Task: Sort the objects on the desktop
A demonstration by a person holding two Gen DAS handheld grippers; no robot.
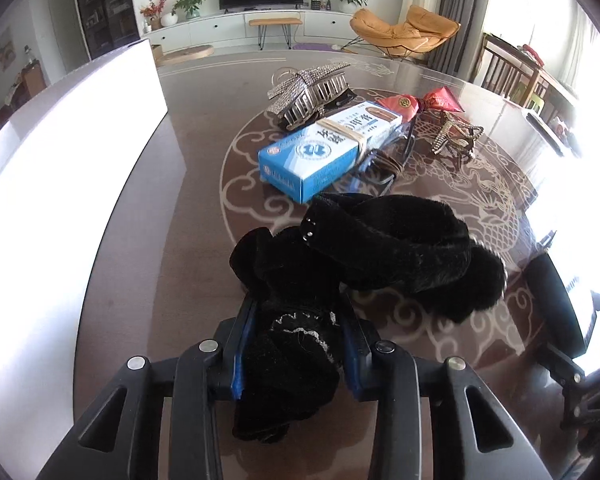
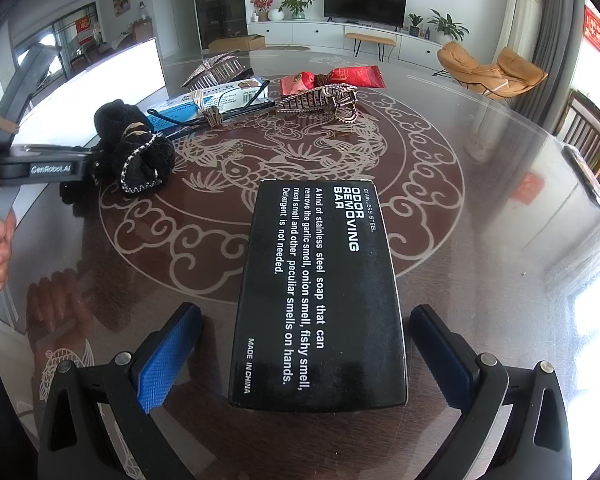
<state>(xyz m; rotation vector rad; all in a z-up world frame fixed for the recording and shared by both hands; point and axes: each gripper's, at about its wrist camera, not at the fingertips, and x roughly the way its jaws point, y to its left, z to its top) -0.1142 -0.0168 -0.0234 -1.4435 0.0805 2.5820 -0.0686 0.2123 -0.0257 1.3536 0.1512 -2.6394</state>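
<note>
The shiny brown desk [image 2: 480, 208] holds my things. My left jaws [image 1: 296, 320] squeeze a fuzzy black hair band [image 1: 380, 248]. My right jaws [image 2: 300, 344] stand apart around a black soap box [image 2: 320, 292], not touching it.

Black furry scrunchie [image 1: 340, 264], pinched, on table

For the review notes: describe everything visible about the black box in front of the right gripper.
The black box is a flat, slightly glossy rectangular carton, apparently cardboard, lying face up on the glass-topped table. White print reads "Stainless steel odor removing bar", with a description of the soap and "Made in China". Its long axis runs away from the camera, near end between the open jaws of the right gripper. The blue pads stand clear of both sides. It looks closed and undamaged.
</note>
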